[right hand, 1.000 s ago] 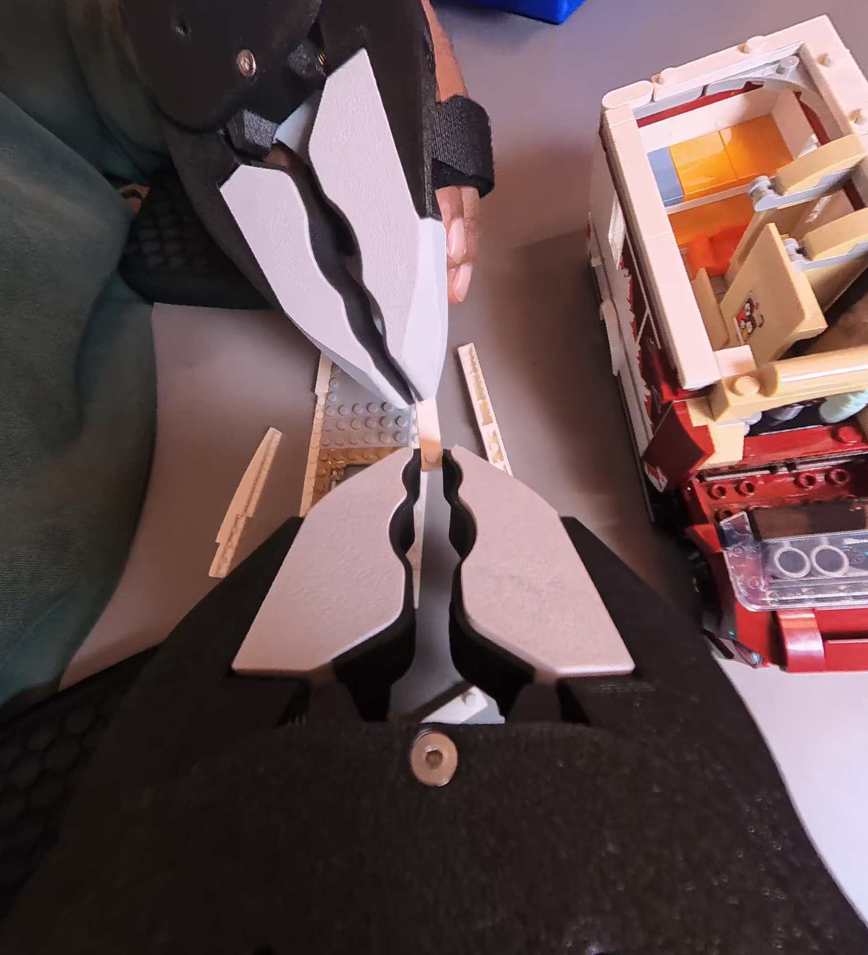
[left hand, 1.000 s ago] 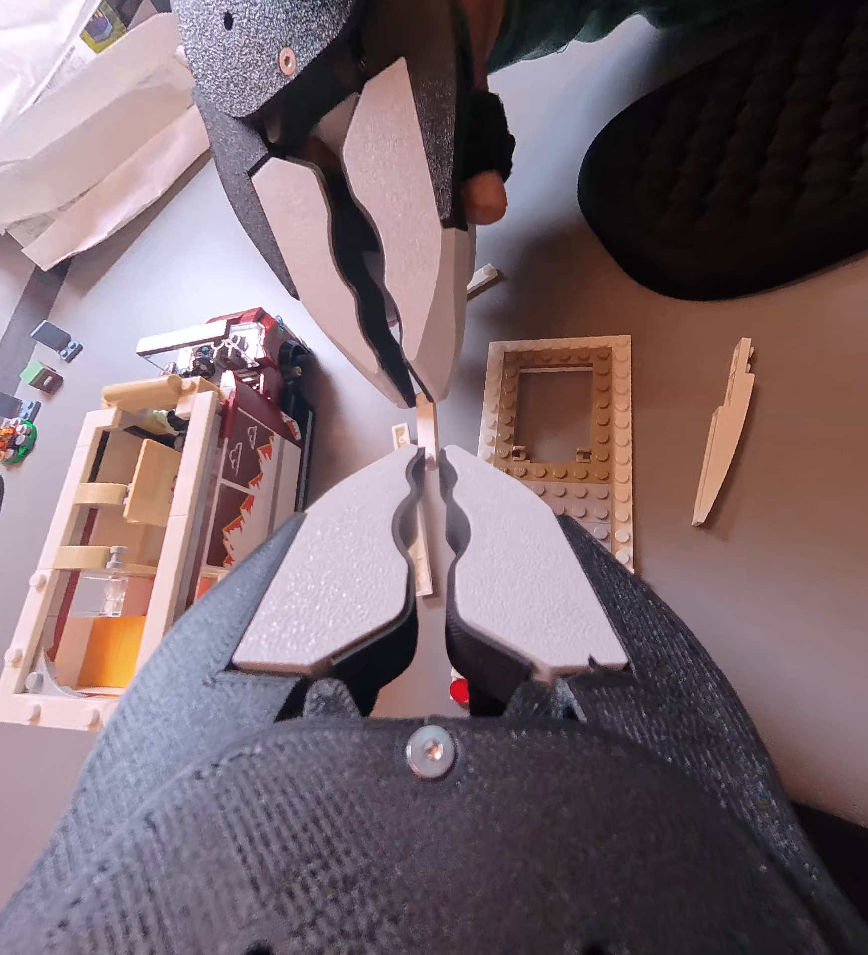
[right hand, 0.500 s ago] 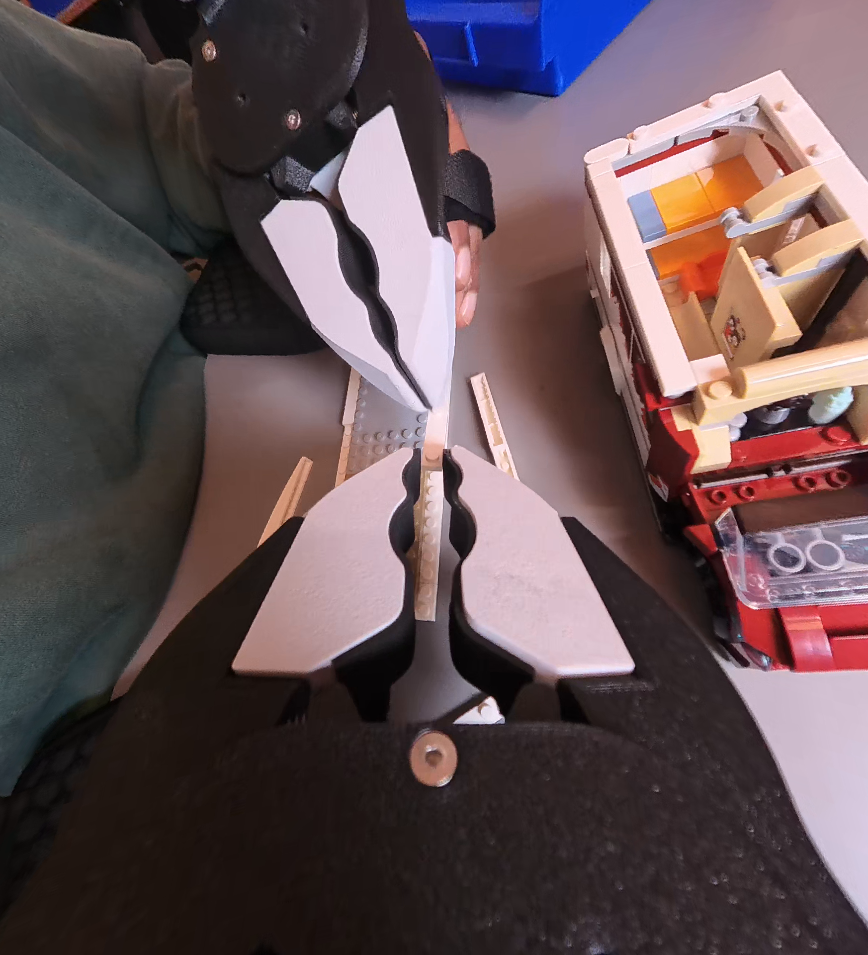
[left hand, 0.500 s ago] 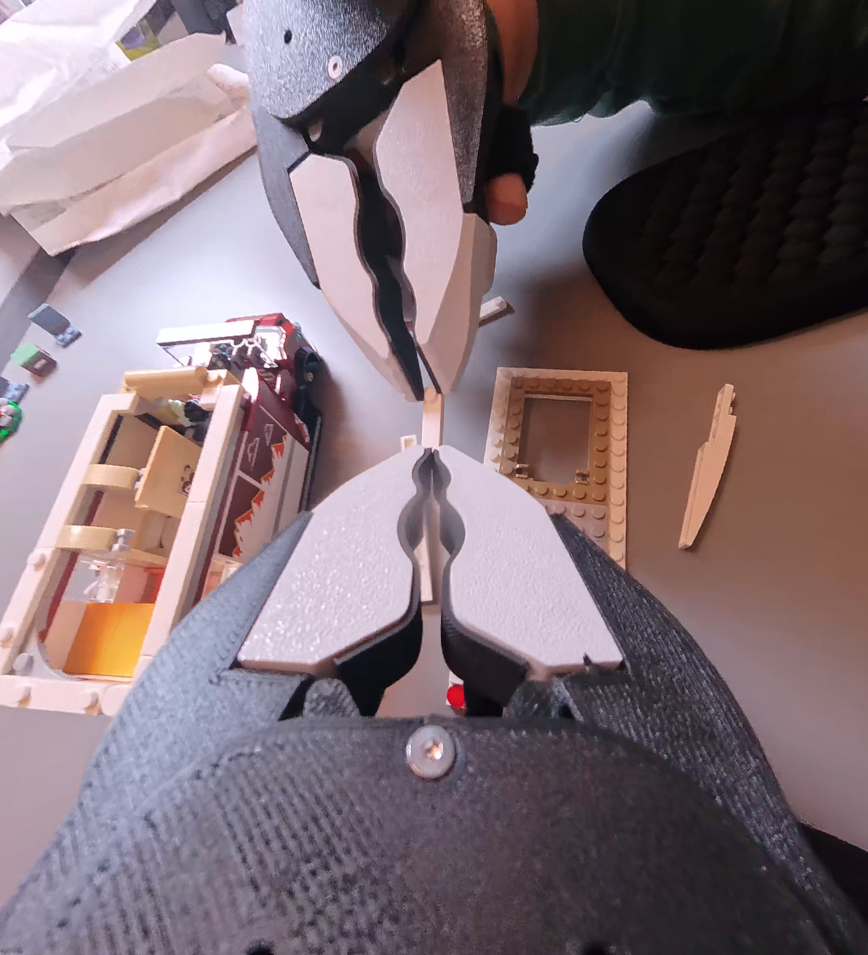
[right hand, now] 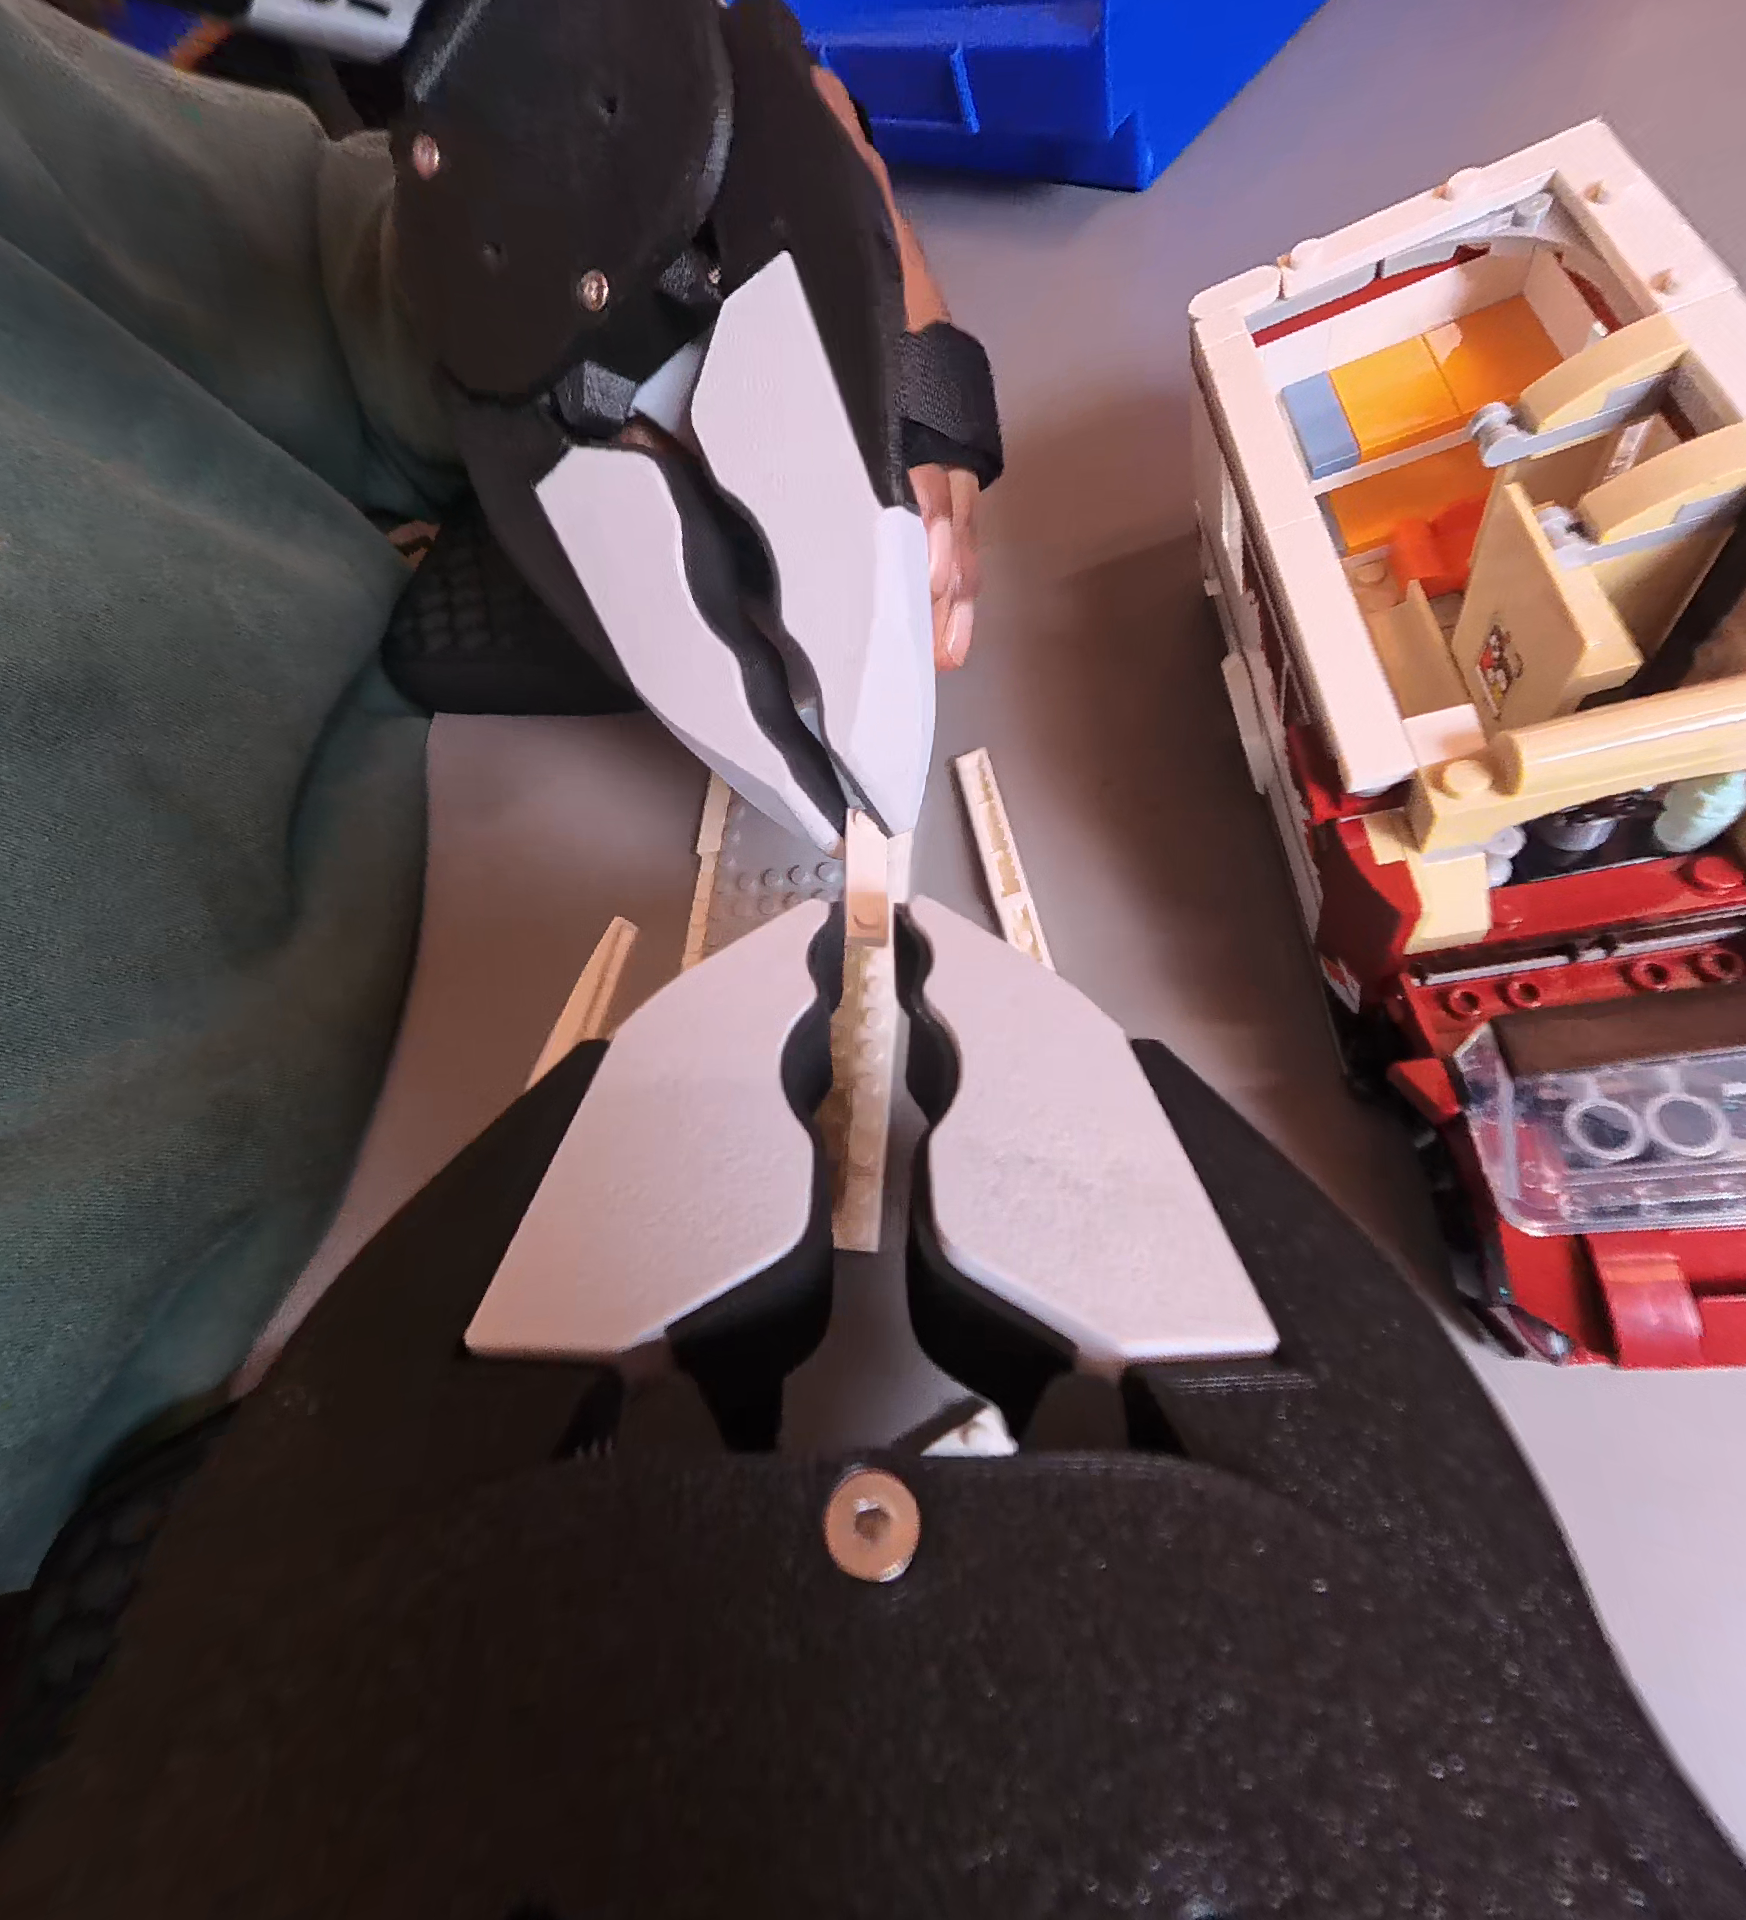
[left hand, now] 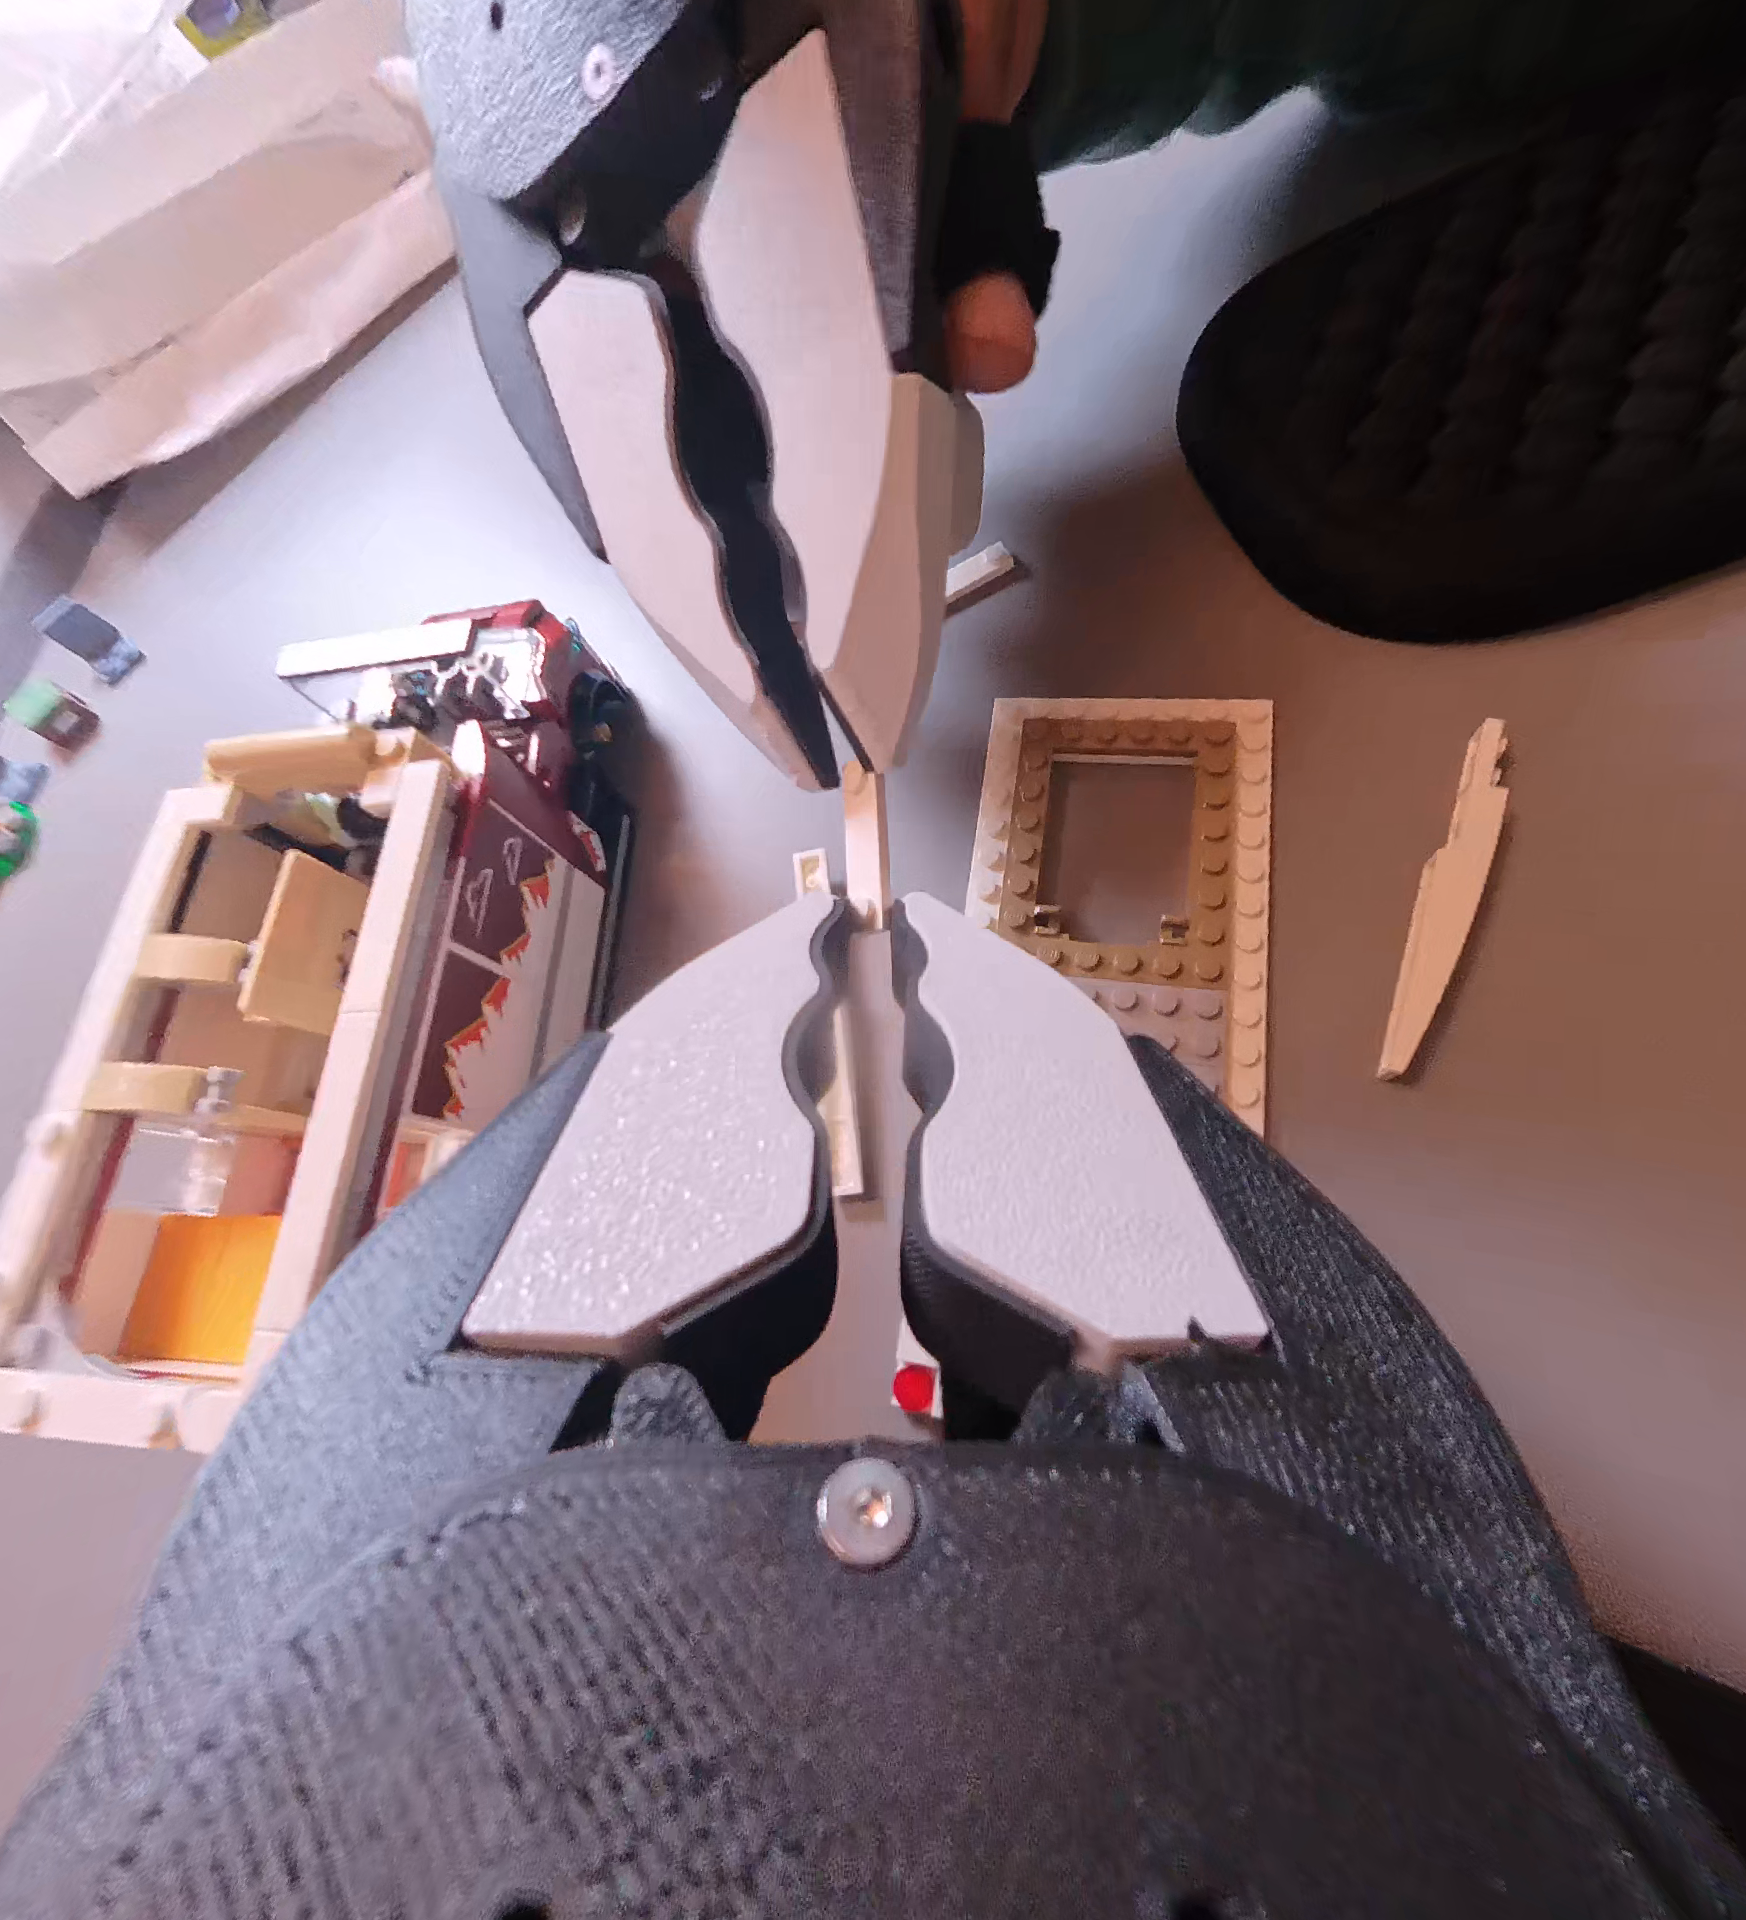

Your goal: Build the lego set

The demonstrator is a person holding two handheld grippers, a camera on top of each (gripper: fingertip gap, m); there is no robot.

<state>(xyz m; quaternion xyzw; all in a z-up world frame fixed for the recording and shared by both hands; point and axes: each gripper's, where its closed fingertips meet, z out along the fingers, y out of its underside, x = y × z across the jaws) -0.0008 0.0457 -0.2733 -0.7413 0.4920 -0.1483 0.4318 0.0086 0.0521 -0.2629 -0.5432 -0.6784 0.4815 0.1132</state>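
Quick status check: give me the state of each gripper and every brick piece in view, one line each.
Left gripper: shut on one end of the small cream piece.
Right gripper: shut on its other end.
Small cream piece: held off the table between both grippers.
Toy van: roof off, interior exposed.
Tan frame plate: flat on the table.
Cream wedge piece: loose on the table.

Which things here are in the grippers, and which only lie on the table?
In the grippers: small cream piece, ends held by left gripper and right gripper.
Lying about: brick van, tan frame plate, cream wedge piece, cream strip, white paper.
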